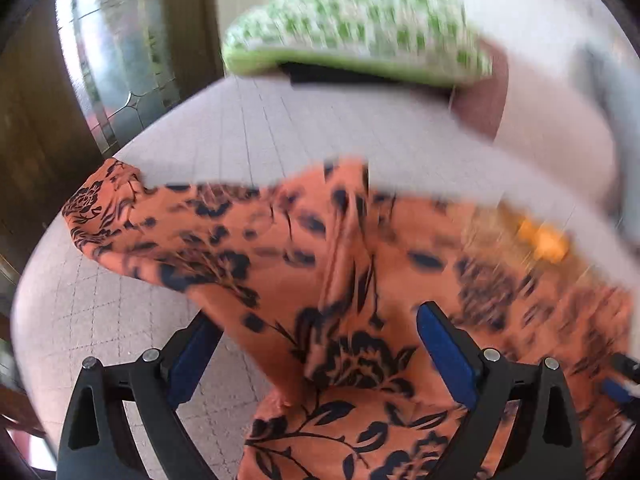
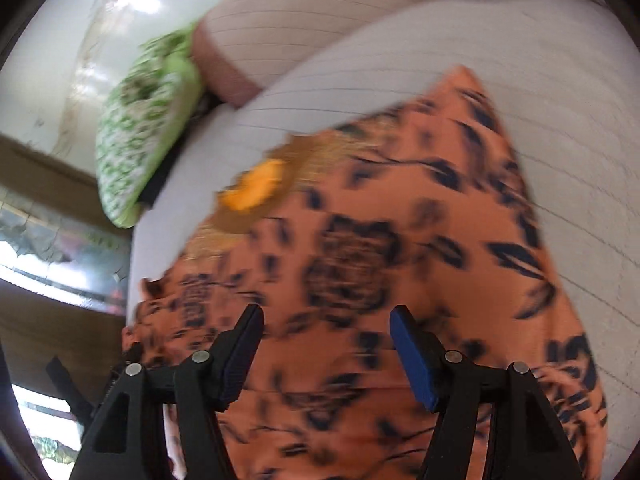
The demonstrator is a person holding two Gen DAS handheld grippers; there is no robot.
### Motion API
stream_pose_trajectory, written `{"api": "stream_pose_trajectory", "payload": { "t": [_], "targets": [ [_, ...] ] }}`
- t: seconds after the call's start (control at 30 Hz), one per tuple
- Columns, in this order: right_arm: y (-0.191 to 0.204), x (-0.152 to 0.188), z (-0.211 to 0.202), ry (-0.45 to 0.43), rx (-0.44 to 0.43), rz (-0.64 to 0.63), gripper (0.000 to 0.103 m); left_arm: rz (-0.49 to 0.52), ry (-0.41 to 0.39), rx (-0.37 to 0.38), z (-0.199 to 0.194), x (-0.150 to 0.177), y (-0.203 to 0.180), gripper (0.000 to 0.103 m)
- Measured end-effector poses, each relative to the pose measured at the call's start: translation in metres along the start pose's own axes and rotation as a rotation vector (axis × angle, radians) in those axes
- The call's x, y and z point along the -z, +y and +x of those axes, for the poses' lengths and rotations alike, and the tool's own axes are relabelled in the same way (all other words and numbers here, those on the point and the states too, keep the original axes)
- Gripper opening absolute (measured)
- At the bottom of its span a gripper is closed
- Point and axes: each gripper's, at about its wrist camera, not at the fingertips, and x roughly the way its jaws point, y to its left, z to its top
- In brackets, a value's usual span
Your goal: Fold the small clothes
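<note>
An orange garment with a black flower print (image 1: 360, 280) lies spread on a pale quilted surface (image 1: 280, 128). It has a gold embroidered neckline with a yellow patch (image 1: 544, 240). My left gripper (image 1: 316, 332) is open just above the garment's near part, with a raised fold of cloth between its blue-padded fingers. In the right wrist view the same garment (image 2: 380, 260) fills the middle, with the yellow neck patch (image 2: 256, 188) at its far left. My right gripper (image 2: 326, 328) is open over the cloth and holds nothing. Both views are motion-blurred.
A green and white patterned cushion (image 1: 352, 28) lies at the far edge of the quilted surface; it also shows in the right wrist view (image 2: 140, 136). A beige cushion with a brown band (image 2: 280, 40) sits behind it. A glass door (image 1: 116, 60) stands at left.
</note>
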Motion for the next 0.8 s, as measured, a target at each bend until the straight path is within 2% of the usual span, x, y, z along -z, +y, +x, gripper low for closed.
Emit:
{"api": "stream_pose_trajectory", "payload": {
  "t": [0.03, 0.07, 0.1, 0.13, 0.23, 0.3, 0.37, 0.43, 0.47, 0.5, 0.57, 0.63, 0.8],
  "targets": [
    [-0.008, 0.001, 0.004, -0.01, -0.004, -0.011, 0.056, 0.021, 0.044, -0.032, 0.01, 0.002, -0.004, 0.097],
    [-0.009, 0.002, 0.004, -0.027, -0.001, -0.028, 0.052, 0.028, 0.099, -0.047, 0.024, 0.006, -0.007, 0.098],
    [-0.008, 0.002, 0.005, -0.024, 0.005, -0.044, 0.048, -0.006, 0.095, -0.031, 0.026, 0.006, -0.003, 0.099],
    [-0.007, 0.0, 0.006, -0.017, 0.014, -0.055, 0.048, -0.05, 0.09, -0.012, 0.025, 0.004, 0.003, 0.099],
    [0.01, -0.003, 0.006, -0.025, 0.04, -0.099, 0.048, -0.086, 0.111, 0.013, 0.021, 0.0, 0.01, 0.099],
    [0.018, 0.001, 0.002, -0.045, 0.016, -0.132, 0.049, -0.128, 0.077, 0.044, 0.011, -0.003, 0.019, 0.099],
    [0.034, 0.006, 0.005, -0.042, -0.047, -0.178, 0.049, -0.152, 0.026, 0.055, -0.004, -0.005, 0.03, 0.099],
    [0.045, 0.016, 0.02, 0.0, -0.068, -0.221, 0.049, -0.197, -0.02, 0.054, -0.017, -0.007, 0.049, 0.099],
    [0.052, 0.022, 0.033, 0.053, -0.04, -0.253, 0.049, -0.229, -0.03, 0.065, -0.022, -0.008, 0.06, 0.099],
    [0.059, 0.027, 0.037, 0.029, 0.009, -0.305, 0.05, -0.273, -0.034, 0.078, -0.026, -0.008, 0.075, 0.099],
    [0.07, 0.03, 0.037, 0.023, 0.025, -0.361, 0.057, -0.343, -0.024, 0.07, -0.028, -0.01, 0.105, 0.099],
    [0.067, 0.027, 0.036, 0.033, 0.007, -0.326, 0.06, -0.449, 0.01, 0.075, -0.028, -0.006, 0.144, 0.099],
    [0.05, 0.019, 0.036, 0.049, -0.07, -0.22, 0.062, -0.75, 0.087, 0.147, -0.017, 0.012, 0.235, 0.098]
  ]
}}
